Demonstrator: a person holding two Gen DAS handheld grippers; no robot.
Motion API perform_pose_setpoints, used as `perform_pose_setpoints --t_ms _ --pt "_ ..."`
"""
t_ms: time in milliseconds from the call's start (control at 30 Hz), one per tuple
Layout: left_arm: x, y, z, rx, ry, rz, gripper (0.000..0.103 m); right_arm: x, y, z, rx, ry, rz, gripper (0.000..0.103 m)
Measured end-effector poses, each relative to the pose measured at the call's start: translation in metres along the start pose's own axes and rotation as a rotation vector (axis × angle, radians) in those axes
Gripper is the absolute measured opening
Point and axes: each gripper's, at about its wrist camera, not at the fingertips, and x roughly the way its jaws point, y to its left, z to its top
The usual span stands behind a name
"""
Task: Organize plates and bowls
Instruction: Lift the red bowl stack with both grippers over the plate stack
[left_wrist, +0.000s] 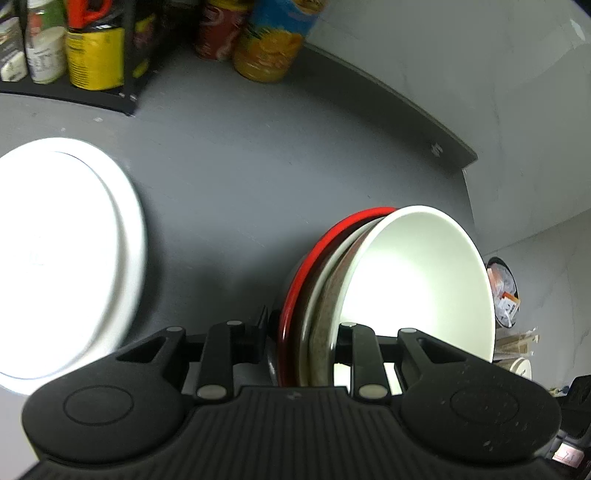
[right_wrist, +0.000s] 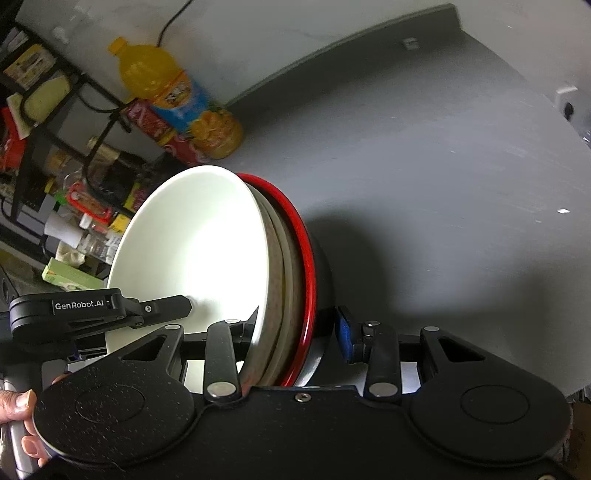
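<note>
Gripping stacked bowls (left_wrist: 417, 280) from opposite rims: both claws.

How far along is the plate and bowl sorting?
Done: white, speckled and red-rimmed bowls are already nested into one stack of bowls. In hand: the left gripper and right gripper each clamp that stack's rim from opposite sides, over the grey table. Left: set the stack down; the large white round plate lies apart on the table.
</note>
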Motion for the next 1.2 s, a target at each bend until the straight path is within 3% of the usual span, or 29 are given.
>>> perform_pose_setpoints --t_ms 533,1200 --pt "-0.064 0.072 0.031 -0.068 -0.073 0.011 0.025 0.024 0.088 0.006 -0.059 0.023 0.057 0.037" --pt "-0.107 0.159 0.044 -0.163 -0.13 0.028 0.026 0.065 0.17 -0.002 -0.134 0.097 0.09 0.037"
